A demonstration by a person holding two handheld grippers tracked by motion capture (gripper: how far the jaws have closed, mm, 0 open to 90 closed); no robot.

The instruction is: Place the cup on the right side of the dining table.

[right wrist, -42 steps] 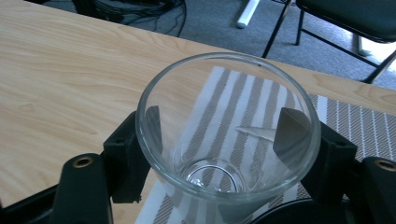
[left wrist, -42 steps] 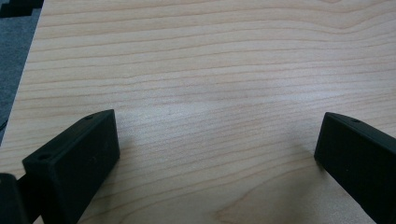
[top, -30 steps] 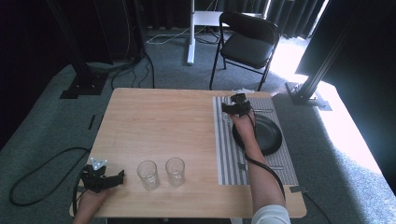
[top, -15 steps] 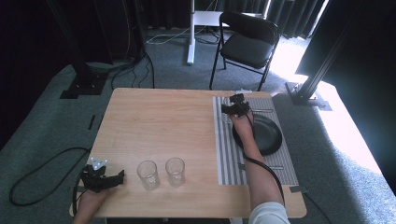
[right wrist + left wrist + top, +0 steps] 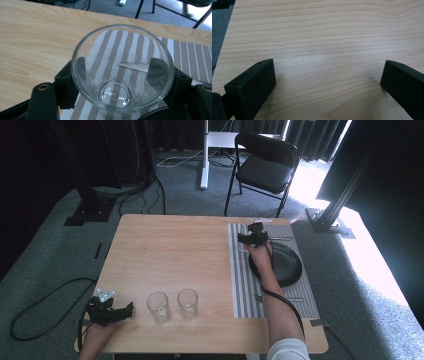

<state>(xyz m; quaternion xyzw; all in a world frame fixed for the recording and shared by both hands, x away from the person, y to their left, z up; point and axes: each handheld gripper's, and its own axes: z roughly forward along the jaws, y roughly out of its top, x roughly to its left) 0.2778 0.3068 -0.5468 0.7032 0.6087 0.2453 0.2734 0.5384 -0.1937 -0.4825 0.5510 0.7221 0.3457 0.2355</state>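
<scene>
- High view: the right gripper (image 5: pixel 251 236) stands over the far left corner of the grey-and-white striped woven placemat (image 5: pixel 245 285), just beside the black round plate (image 5: pixel 287 265). The left gripper (image 5: pixel 111 311) rests near the table's front left edge, two clear drinking glasses (image 5: pixel 172 304) just to its right.
- Right gripper view: a third clear, round-rimmed tumbler (image 5: pixel 122 70) stands upright on the placemat between the black jaws, one at each flank. The jaws have just been easing apart; whether the pads (image 5: pixel 156 72) press the wall at this instant cannot be told through the glass.
- Left gripper view: the jaws stand spread wide over bare light wooden table (image 5: pixel 319 42), nothing between them.
- Step in hand, as judged: setting the tumbler down beside the plate. To do it well, confirm the base sits flat on the mat, widen both jaws evenly, then withdraw straight back without brushing the rim or tipping it.
</scene>
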